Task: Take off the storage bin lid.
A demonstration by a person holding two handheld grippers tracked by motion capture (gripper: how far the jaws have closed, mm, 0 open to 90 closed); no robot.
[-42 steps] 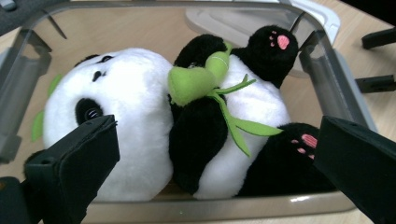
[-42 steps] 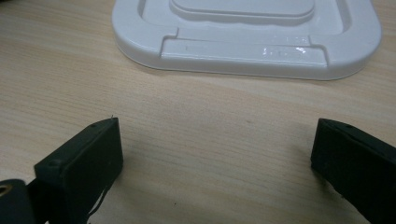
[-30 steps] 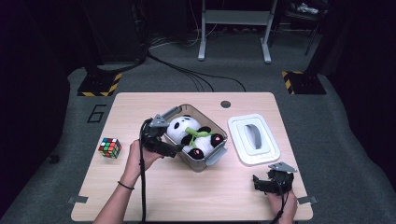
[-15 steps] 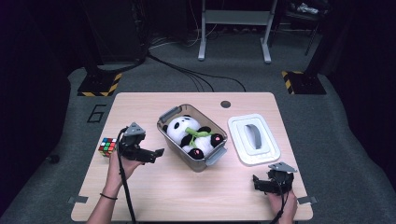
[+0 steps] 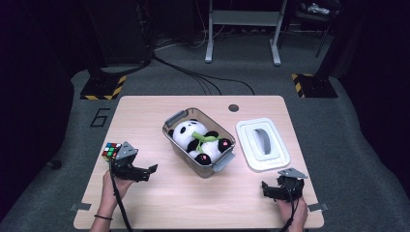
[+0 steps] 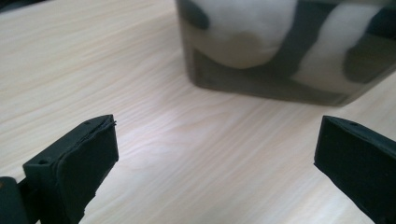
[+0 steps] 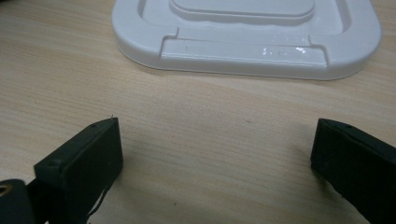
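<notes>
- Since the earlier frames my left gripper point(image 5: 145, 172) has pulled back from the bin to the near-left part of the table; my right gripper point(image 5: 276, 189) has stayed where it was.
- From above, the plush panda point(image 5: 200, 140) lies inside the clear bin point(image 5: 172, 120), which sits at an angle near the middle of the table point(image 5: 193, 203); nothing grips the toy.
- Seen through the left gripper view, the bin point(image 6: 280, 88) stands ahead of my left gripper point(image 6: 215, 158), apart from it, with the panda's black and white shapes point(image 6: 243, 28) showing through its wall.
- My left gripper's jaws stand wide apart with bare wood between them, holding nothing.
- Just behind my left gripper, a colour puzzle cube point(image 5: 111, 150) rests near the table's left edge.
- To the right of the bin, the white lid point(image 5: 262, 144) lies flat on the table, close to the bin.
- My right gripper point(image 7: 215, 158) sits at the near-right corner, jaws spread wide and empty, pointing at the lid point(image 7: 243, 46), which lies just ahead without touching it.
- A dark round grommet point(image 5: 234, 108) sits near the far edge of the table.
</notes>
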